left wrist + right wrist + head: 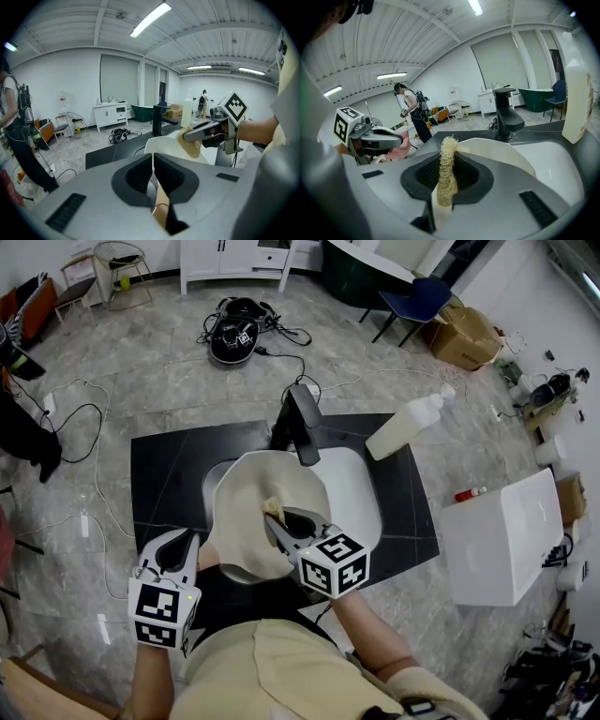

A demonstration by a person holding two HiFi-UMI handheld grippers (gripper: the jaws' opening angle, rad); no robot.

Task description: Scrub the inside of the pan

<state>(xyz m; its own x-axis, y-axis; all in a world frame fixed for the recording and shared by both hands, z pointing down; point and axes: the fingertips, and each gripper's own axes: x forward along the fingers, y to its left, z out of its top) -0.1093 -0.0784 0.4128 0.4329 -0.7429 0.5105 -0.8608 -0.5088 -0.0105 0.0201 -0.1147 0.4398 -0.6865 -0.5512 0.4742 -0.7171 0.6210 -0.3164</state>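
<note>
Sink-side scene: your L gripper [183,542] is clamped on the pan [246,512] at its near edge. The jaws are all but together on the thin cream rim, just above the wooden handle [160,212]. The pan stands tilted in the white sink [361,491] set in the black counter [159,474], w/ its open side facing your R gripper [275,518] and its far rim just below the black faucet [302,423]. Your R gripper's jaws are pinched tight on a loofah scrubber [446,168]. The frayed tip sticks out past the jaws & sits against the pan's inner face, approx. mid-pan. A white bottle [405,426] stands on the counter, right of the faucet. A 2nd person [412,112] stands in the bkgd of the R gripper view.
</note>
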